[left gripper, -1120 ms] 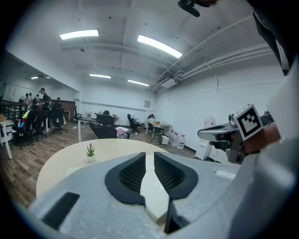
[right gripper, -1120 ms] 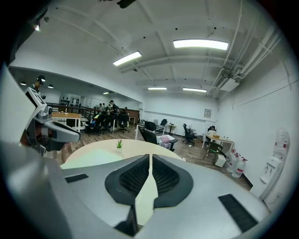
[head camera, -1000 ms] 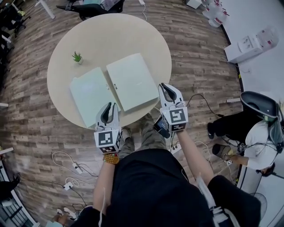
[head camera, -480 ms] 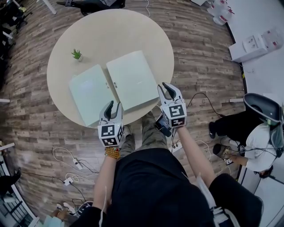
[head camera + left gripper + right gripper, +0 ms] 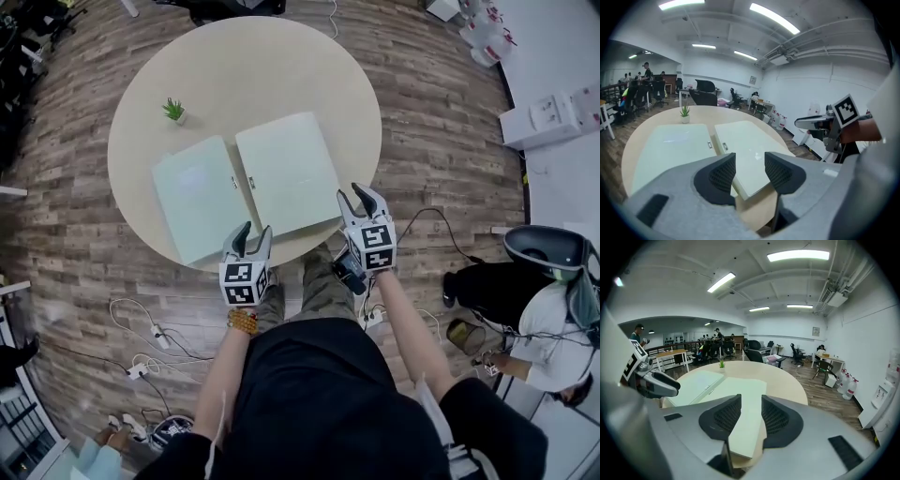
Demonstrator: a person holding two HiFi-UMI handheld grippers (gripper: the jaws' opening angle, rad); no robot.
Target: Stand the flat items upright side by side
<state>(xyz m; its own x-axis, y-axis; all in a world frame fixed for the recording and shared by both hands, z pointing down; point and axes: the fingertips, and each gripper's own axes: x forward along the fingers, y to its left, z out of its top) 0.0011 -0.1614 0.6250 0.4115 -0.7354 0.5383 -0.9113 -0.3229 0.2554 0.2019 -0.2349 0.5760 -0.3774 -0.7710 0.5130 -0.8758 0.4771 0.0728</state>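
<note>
Two flat pale-green items lie flat, side by side on the round bench (image 5: pixel 253 75): left item (image 5: pixel 197 197), right item (image 5: pixel 286 173). Long edges are almost touching and near corners sit at the front rim. The far half is bare except for a potted plant (image 5: pixel 174 111). Left tongs (image 5: pixel 251 232) and right tongs (image 5: pixel 356 192) hover at the front rim, both released and just been opening, pads empty. Only the head view shows floor cables (image 5: pixel 141 366). The right gripper view shows the right item's thick near edge.

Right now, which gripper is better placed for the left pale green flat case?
Left gripper, likely: beside the left case; right gripper is past the right case. Both jaws have been opening, empty.
</note>
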